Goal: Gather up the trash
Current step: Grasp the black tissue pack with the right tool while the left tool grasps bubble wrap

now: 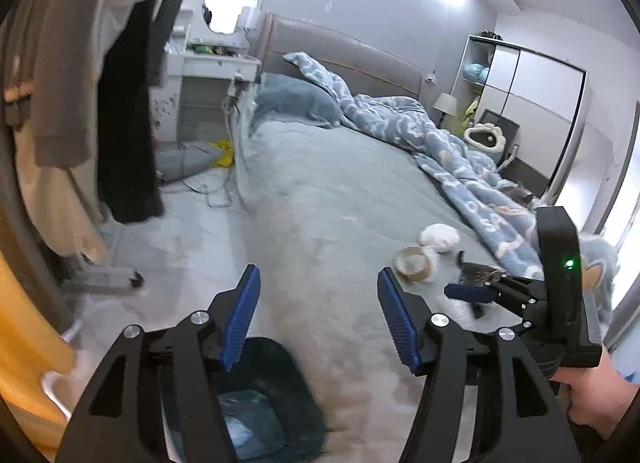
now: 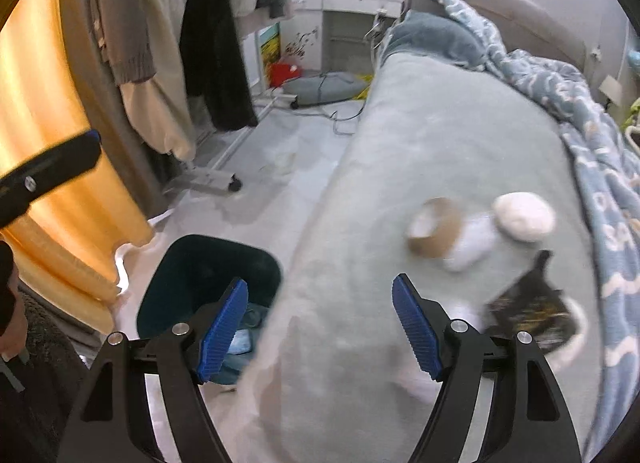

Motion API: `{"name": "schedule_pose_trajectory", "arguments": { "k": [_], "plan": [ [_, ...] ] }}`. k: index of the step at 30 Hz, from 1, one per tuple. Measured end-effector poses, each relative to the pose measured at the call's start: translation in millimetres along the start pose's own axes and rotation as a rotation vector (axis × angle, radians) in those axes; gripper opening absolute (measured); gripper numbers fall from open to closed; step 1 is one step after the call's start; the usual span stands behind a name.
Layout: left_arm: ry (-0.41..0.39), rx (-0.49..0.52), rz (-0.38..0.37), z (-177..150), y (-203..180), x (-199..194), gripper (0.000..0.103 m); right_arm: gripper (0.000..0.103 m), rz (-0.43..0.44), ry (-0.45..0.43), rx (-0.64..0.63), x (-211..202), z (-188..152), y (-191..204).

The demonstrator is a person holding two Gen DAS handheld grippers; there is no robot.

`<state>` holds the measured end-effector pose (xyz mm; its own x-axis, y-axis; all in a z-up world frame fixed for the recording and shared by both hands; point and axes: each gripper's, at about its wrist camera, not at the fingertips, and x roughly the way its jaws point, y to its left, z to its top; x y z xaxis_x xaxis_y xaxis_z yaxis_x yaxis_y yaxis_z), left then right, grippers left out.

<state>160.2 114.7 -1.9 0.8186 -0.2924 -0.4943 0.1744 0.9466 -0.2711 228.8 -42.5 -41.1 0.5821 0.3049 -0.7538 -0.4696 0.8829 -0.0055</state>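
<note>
Though blurred, dark wrapper [image 2: 532, 311] beside tape roll [image 2: 434, 233], print unreadable.

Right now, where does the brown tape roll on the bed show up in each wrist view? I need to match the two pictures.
Left wrist view: the tape roll lies lower right of centre on the grey bed cover, just beyond the right-hand blue pad.
Right wrist view: the tape roll is right of centre, blurred, above the right-hand pad.
Shared landmark: the white crumpled wad lies just beside the roll in both.
</note>
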Motion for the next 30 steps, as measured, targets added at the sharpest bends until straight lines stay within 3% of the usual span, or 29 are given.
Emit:
{"name": "schedule_pose_trajectory", "arguments": {
  "k": [11, 30],
  "plan": [
    [0.095, 0.008, -0.075, -10, -50, 42, 0.069, 0.076, -0.016, -0.037, -0.007, -38, -5, -65],
    [0.235, -0.007, -0.167, -32, -97, 96, 0.071, 0.076, -0.082, 0.015, -0.340, -36, -35, -100]
  ]
}}
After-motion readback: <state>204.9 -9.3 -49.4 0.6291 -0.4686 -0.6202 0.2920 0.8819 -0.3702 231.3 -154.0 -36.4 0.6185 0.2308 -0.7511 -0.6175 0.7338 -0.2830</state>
